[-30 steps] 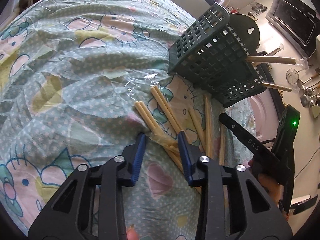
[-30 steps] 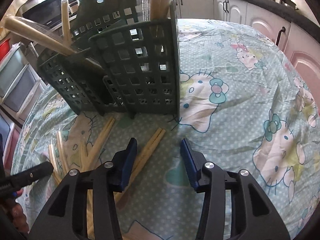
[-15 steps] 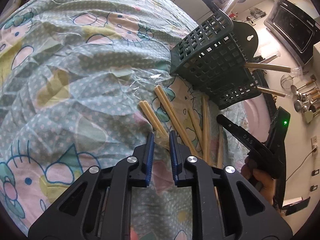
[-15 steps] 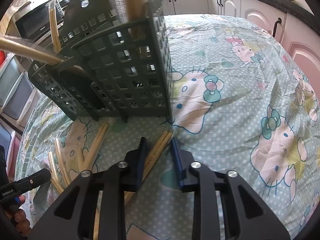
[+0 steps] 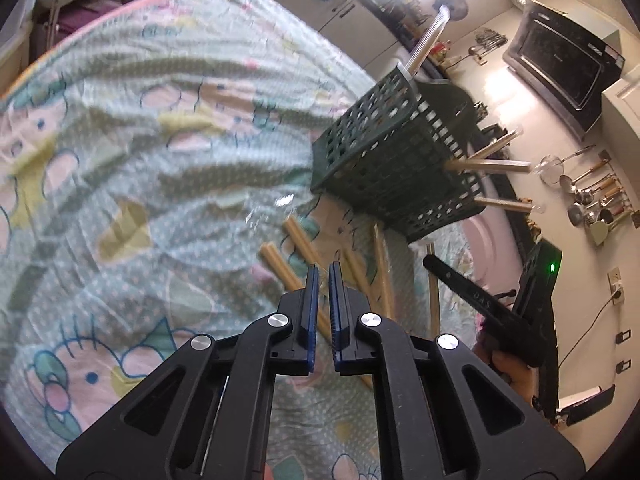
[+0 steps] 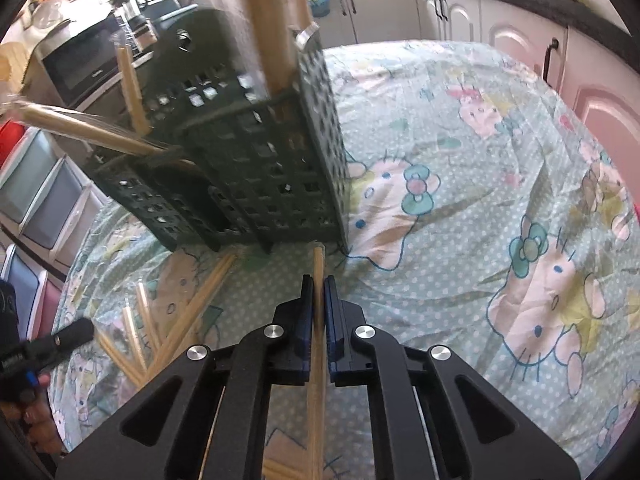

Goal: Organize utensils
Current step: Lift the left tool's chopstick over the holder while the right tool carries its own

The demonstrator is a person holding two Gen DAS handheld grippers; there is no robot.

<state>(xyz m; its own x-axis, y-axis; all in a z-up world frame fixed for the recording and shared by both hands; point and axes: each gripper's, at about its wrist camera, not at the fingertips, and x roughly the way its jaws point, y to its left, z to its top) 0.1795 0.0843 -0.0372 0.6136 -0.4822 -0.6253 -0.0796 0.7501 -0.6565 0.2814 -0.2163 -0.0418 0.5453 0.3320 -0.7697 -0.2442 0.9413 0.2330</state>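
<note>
Dark green slotted caddy (image 6: 256, 168) stands upright on the desk, which is covered by a cartoon-cat print cloth (image 6: 480, 208). The caddy has several compartments. Wooden chopsticks (image 6: 276, 28) stick up out of the tall compartment at the caddy's corner; more wrapped sticks (image 6: 80, 128) lean out of the lower compartments on the caddy's far side. In the left wrist view the caddy (image 5: 384, 168) shows the same: one clear-wrapped stick (image 5: 426, 40) rising from the top, and sticks (image 5: 492, 166) poking out sideways from the lower sections.

Right gripper (image 6: 319, 300) has its jaws clamped on a single chopstick (image 6: 318, 272). The stick runs straight between the pads, its tip just in front of the caddy's base.

Left gripper (image 5: 324, 288) has its jaws closed; the thin gap between the pads looks empty, but whether a stick is caught lower down I cannot tell. Loose chopsticks (image 5: 292, 240) lie on the cloth in front of the caddy, just beyond the left jaws. From the right wrist view, that scattered pile (image 6: 176, 320) sits left of the caddy's front edge.

A person's hand (image 6: 36, 416) holds the left gripper's handle, well left of the caddy.
</note>
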